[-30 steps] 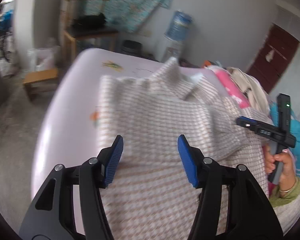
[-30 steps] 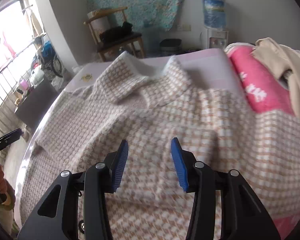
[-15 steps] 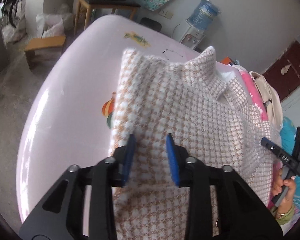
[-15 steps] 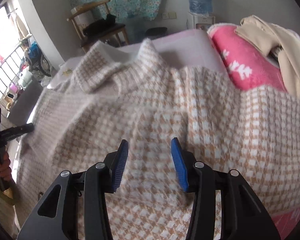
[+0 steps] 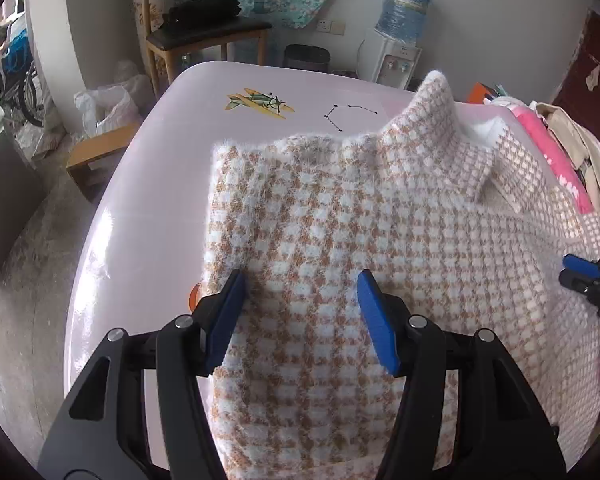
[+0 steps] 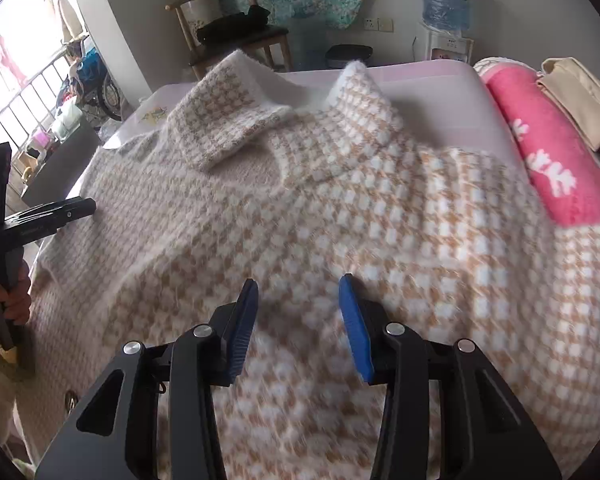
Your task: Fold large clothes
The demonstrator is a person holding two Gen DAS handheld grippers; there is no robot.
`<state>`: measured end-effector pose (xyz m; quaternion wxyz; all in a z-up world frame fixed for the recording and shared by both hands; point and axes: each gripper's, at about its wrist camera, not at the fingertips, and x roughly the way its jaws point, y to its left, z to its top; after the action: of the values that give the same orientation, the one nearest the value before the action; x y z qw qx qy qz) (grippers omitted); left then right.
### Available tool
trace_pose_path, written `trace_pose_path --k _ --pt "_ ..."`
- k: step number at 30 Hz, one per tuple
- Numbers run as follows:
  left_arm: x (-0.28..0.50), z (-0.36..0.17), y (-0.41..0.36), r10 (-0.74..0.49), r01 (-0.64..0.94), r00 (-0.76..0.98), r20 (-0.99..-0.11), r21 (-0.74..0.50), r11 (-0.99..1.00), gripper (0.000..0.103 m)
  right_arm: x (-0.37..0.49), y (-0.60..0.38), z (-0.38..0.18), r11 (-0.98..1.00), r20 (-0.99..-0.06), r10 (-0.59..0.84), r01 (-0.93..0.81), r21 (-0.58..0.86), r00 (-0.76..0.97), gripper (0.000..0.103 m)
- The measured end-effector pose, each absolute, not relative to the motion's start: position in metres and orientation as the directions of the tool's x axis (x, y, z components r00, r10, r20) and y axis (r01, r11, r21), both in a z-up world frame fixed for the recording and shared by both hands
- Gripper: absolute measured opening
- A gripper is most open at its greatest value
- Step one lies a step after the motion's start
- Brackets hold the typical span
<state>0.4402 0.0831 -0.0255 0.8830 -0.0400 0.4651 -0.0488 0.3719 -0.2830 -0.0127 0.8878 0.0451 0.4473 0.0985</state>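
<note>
Presently listed: one fluffy checked sweater (image 5: 380, 216), tan and white, spread over a pale pink table (image 5: 148, 216), collar toward the far edge. Its near left edge runs just beside the left gripper (image 5: 300, 300).

Left gripper: blue-padded fingers (image 5: 374, 320) apart and opening, with sweater fabric lying between and beneath them; the pads do not press on it.

Right gripper (image 6: 298, 312): fingers (image 6: 354, 328) apart and closing slightly, above the sweater's body; fabric below is blurred and no pinch shows. From the left view it appears at the sweater's right edge (image 5: 588, 276).

Printed table decoration: an aeroplane (image 5: 260, 102).

Also on the right: pink blanket with white flowers (image 6: 540, 152), beige garment (image 6: 580, 96) atop it.

Background: wooden chair (image 6: 236, 36), water dispenser (image 5: 398, 40), dark bin (image 5: 306, 56).
</note>
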Motion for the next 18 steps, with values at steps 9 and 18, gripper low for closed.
trace_pose_path --k 9,18 --pt "0.413 0.007 0.06 -0.095 0.103 0.614 -0.784 -0.039 0.994 0.067 0.338 -0.298 0.018 0.991 -0.763 0.122 -0.031 0.133 0.635 0.059" --pt "0.381 -0.023 0.009 -0.048 0.123 0.534 -0.844 0.021 0.992 0.082 0.347 -0.253 -0.018 0.996 -0.821 0.084 -0.075 0.05 0.564 0.068"
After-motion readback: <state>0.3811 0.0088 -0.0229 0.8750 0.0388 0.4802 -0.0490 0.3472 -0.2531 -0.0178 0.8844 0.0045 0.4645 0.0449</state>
